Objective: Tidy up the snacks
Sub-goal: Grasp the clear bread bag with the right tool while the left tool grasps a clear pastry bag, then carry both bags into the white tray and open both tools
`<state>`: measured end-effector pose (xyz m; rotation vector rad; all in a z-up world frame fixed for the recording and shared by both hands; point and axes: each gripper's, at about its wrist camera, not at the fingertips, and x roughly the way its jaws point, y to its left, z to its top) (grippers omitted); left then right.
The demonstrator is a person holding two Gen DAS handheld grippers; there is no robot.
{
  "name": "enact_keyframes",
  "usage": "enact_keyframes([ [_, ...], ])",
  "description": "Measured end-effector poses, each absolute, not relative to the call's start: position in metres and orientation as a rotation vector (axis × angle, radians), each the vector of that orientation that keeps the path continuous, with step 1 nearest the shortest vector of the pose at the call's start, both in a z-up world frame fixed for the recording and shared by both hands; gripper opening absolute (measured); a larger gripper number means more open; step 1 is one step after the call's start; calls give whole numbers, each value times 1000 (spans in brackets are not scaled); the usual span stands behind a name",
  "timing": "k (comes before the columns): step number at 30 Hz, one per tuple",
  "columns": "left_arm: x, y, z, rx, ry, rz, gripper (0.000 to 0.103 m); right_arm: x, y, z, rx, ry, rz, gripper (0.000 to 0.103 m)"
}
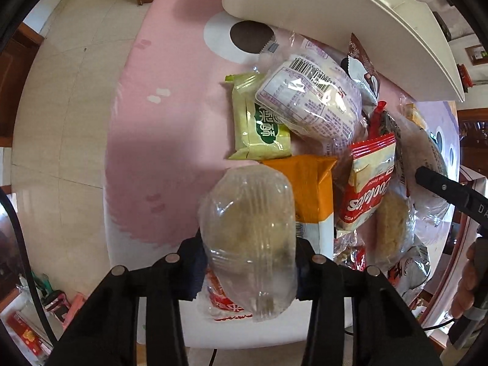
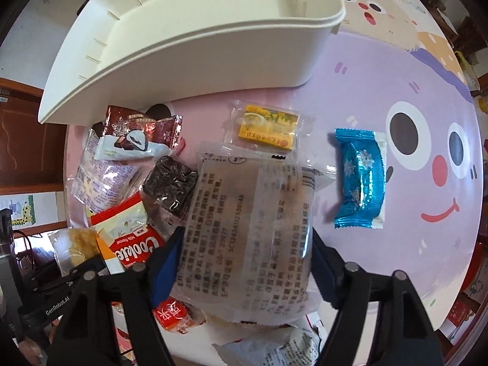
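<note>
My left gripper [image 1: 248, 256] is shut on a clear-wrapped round pastry [image 1: 248, 228], held above the pink table mat. My right gripper [image 2: 244, 262] is shut on a clear packet with printed text [image 2: 247, 228]. A white bin [image 2: 195, 39] stands at the back and also shows in the left wrist view [image 1: 335, 9]. The snack pile holds a green packet [image 1: 256, 125], a white-labelled bun [image 1: 311, 100], an orange pack [image 1: 308, 189] and a red cookies pack [image 1: 366, 183]. In the right wrist view a brown chocolate packet [image 2: 137, 137], a yellow packet [image 2: 268, 128] and a blue packet [image 2: 360, 180] lie apart.
The right gripper's black arm [image 1: 448, 189] enters the left wrist view at the right. The table edge [image 1: 116, 183] drops to a tiled floor on the left. A dark brownie pack [image 2: 170, 183] lies next to the held packet.
</note>
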<state>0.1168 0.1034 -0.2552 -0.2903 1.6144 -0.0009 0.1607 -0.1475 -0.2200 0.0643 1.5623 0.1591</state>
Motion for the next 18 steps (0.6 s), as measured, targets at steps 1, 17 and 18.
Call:
enact_keyframes([
  [1, 117, 103, -253, -279, 1611, 5, 41, 159, -150, -217, 63, 1554, 158, 70],
  [17, 125, 75, -141, -83, 1430, -54, 40, 108, -146, -139, 89, 1330, 178, 67],
  [18, 128, 70, -130, -56, 1405, -63, 40, 103, -143, -129, 89, 1297, 188, 67],
])
